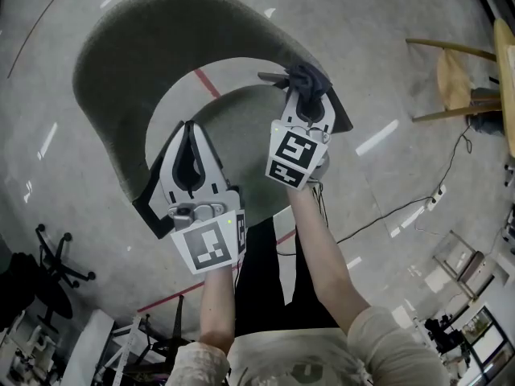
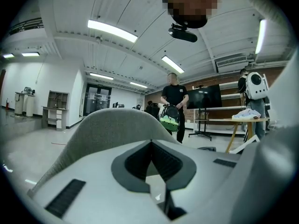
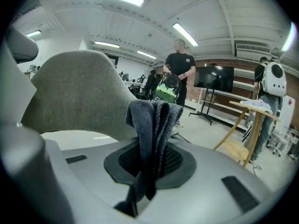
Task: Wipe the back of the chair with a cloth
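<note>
The chair's grey-green curved back (image 1: pixel 153 39) fills the upper left of the head view. My right gripper (image 1: pixel 302 95) is shut on a dark grey cloth (image 1: pixel 311 76) at the right end of the back's rim. In the right gripper view the cloth (image 3: pixel 152 120) stands bunched up out of the gripper (image 3: pixel 148 160), with the chair back (image 3: pixel 74 92) just behind it to the left. My left gripper (image 1: pixel 191 127) is shut with nothing in it, hanging over the seat by the back's left side. In the left gripper view the gripper (image 2: pixel 150 143) faces the chair back (image 2: pixel 107 125).
A person in black holding a green bag (image 2: pixel 172 101) stands beyond the chair. A wooden table (image 1: pixel 463 75) is at the right and cables (image 1: pixel 386 215) run over the concrete floor. An office-chair base (image 1: pixel 56 264) lies at the lower left. Another person with a white backpack (image 3: pixel 272 80) stands by the table.
</note>
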### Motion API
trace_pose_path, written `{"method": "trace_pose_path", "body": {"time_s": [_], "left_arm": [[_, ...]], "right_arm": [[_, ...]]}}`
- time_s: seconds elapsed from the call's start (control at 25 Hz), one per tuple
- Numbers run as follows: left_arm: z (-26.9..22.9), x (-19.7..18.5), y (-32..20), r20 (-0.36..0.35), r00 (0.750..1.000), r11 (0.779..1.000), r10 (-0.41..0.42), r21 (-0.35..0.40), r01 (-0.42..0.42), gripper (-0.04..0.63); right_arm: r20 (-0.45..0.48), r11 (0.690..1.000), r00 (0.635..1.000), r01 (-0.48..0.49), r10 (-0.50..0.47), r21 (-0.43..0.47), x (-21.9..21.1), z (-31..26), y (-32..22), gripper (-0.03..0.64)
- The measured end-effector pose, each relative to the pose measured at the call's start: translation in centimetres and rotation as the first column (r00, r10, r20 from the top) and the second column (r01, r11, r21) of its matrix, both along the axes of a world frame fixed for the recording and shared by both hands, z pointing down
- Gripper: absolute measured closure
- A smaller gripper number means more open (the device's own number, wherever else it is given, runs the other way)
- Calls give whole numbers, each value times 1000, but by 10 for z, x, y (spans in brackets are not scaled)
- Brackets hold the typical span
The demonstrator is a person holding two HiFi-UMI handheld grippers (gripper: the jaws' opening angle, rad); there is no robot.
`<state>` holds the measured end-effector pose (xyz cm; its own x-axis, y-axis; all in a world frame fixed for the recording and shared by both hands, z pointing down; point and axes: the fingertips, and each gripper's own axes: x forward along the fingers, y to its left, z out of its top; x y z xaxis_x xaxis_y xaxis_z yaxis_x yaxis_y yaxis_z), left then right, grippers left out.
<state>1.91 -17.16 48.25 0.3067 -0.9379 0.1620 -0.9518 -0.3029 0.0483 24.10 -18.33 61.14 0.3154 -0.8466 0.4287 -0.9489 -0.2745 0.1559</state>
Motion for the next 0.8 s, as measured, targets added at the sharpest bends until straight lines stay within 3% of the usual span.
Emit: {"method": "trace_pose_path", "body": {"time_s": [0.28,0.52,0.68,0.8], "left_arm": [[-10,-16,-3,-34,999,999,-40,-17,40,583],[-89,-24,-16,-49,996,994,-74,83,78,583],[-165,-35,-19,-47,994,982,-99,155,105,583],[-230,-48,-15,-67,987,963,-147,216,158,583]], "right_arm": [[23,1000,1000,10,-10,-29,-8,-6,6,558],[15,985,990,138,-140,107,-48,-102,-40,558],[-24,947,972,233,-233,222,-81,-207,-66,558],[-53,875,928,367,-370,314,-116,-290,-69,558]]}}
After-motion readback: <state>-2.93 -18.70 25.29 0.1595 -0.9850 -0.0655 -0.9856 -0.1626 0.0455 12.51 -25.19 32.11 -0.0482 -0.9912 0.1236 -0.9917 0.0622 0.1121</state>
